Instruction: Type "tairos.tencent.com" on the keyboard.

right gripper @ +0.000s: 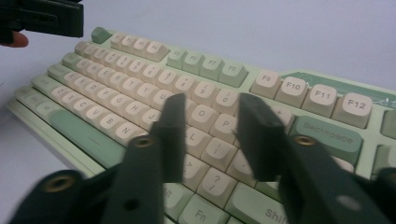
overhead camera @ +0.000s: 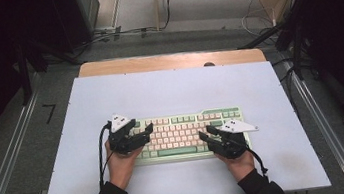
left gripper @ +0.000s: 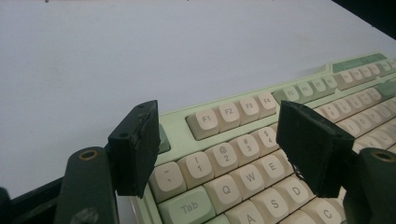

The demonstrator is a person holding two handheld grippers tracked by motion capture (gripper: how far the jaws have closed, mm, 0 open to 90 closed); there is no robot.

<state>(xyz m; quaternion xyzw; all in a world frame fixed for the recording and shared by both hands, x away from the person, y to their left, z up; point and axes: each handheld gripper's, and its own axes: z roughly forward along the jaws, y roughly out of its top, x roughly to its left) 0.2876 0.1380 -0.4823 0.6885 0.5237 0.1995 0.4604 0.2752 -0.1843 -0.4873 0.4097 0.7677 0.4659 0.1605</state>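
Note:
A pale green keyboard (overhead camera: 190,132) with cream keys lies on the white table near its front edge. My left gripper (overhead camera: 147,132) hovers over the keyboard's left end, held from the left side. In the left gripper view its jaws (left gripper: 224,144) stand wide open above the number and Q-W-E keys (left gripper: 243,112), with nothing between them. My right gripper (overhead camera: 206,133) is over the keyboard's right half. In the right gripper view its jaws (right gripper: 212,130) are narrowly apart above the O, P and L keys (right gripper: 116,98), and no key is gripped.
The white tabletop (overhead camera: 173,86) stretches bare behind and beside the keyboard. Along its far edge runs a wooden strip (overhead camera: 170,61). Metal rails (overhead camera: 5,164) flank the table, and cables lie on the floor beyond it. The left gripper (right gripper: 46,18) shows at the top left of the right gripper view.

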